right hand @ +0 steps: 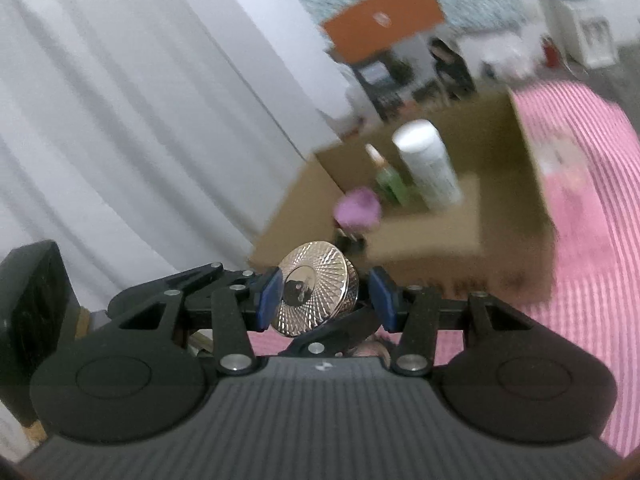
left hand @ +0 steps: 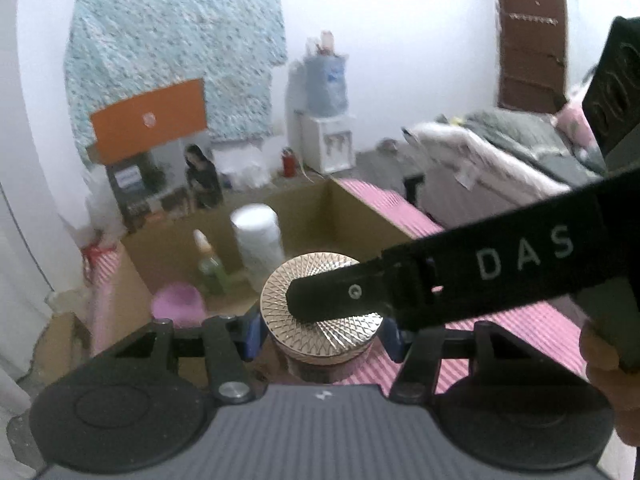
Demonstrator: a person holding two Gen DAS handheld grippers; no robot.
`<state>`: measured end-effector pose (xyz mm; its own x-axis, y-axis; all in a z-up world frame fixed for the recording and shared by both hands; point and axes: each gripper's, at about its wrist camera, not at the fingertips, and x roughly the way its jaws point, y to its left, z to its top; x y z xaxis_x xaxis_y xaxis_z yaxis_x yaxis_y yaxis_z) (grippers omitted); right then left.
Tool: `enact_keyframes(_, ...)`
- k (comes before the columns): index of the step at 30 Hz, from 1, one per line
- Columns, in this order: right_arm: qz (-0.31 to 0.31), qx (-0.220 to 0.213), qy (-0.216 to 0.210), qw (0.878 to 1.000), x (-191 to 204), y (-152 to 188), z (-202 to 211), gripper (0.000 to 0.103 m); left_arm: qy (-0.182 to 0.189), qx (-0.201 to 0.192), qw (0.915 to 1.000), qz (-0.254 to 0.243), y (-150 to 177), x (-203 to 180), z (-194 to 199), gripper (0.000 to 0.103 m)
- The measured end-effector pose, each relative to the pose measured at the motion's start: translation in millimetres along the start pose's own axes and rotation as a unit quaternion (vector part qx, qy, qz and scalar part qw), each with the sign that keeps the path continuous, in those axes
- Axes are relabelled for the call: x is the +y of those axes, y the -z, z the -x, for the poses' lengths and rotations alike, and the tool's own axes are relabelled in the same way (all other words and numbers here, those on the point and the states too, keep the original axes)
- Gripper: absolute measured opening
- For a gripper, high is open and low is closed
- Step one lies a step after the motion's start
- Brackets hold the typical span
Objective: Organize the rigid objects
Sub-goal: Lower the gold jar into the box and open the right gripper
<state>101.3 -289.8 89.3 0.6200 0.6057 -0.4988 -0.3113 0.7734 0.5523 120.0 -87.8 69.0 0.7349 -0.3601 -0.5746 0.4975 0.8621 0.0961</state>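
Jar (left hand: 320, 356): gold faceted lid (left hand: 320, 300), dark glass body.

The letters "DAS" stand in pale print on the black strap (left hand: 500, 256) crossing the left wrist view.

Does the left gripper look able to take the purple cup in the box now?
Probably not. The left gripper is shut on the gold-lidded jar, so its jaws are full, and the right gripper reaches across the lid. The purple cup itself stands uncovered.
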Motion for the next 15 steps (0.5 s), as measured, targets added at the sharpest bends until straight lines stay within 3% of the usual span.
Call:
enact_keyframes(4, 0.03, -0.003, -0.013, 0.999, 15.5, -36.1, -17.9, 0.048, -0.007, 0.007, 0.9998, 0.015, -27.2, 28.1, -9.9, 0.057)
enact_keyframes(7, 0.03, 0.012, -0.018, 0.999, 16.1, -60.8, -42.6, 0.048, -0.006, 0.036, 0.999, 0.027, -40.9, 49.1, -34.2, 0.057)
enact_keyframes(15, -0.039, 0.112, -0.01, 0.993, -23.0, -96.2, -132.3, 0.049, 0.008, 0.152, 0.9867, 0.058, -40.2, 83.3, -118.2, 0.057)
